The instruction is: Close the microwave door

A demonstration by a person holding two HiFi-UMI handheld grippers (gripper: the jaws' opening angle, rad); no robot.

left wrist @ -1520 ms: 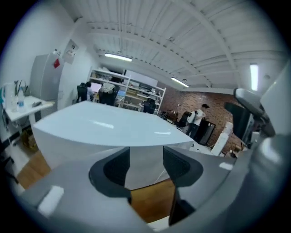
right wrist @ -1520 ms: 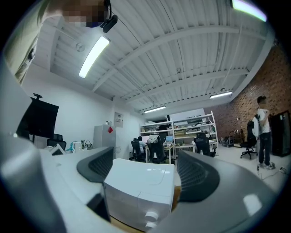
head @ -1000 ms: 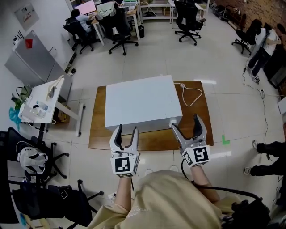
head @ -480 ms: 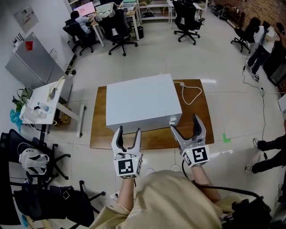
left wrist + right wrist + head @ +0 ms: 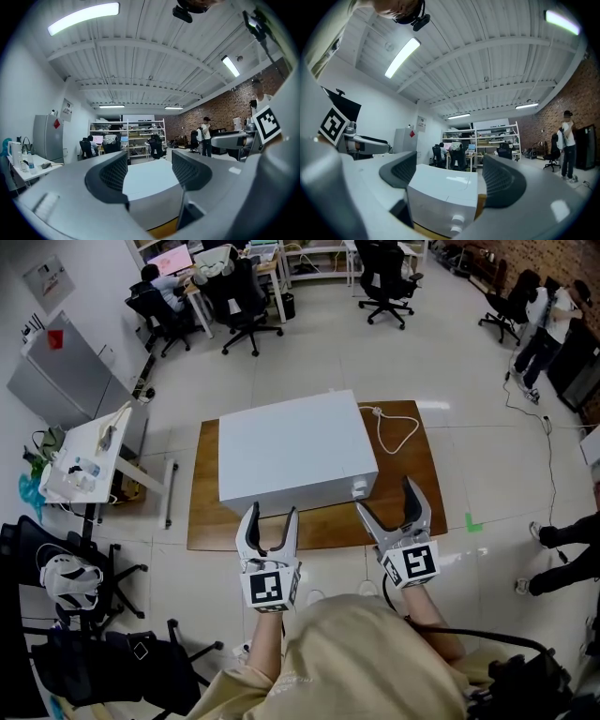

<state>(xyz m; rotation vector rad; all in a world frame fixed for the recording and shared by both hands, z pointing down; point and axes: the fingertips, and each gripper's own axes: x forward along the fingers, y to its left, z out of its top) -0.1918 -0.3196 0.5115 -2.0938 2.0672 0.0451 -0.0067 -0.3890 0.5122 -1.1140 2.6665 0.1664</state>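
A white microwave stands on a low wooden board, its front towards me; two knobs sit at the front's right end. From the right gripper view the front looks flush, with no door swung out. My left gripper hovers open just before the front's left half, and nothing is between its fingers. The left gripper looks over the microwave's top. My right gripper is open near the front right corner, by the knobs, also empty.
A white power cable loops on the board right of the microwave. A small white table and black chairs stand at the left, a grey fridge behind. People and office chairs occupy the far room and right edge.
The left gripper's fingers stand slightly wider apart than a second ago. Both hands have stayed almost in place before the microwave.
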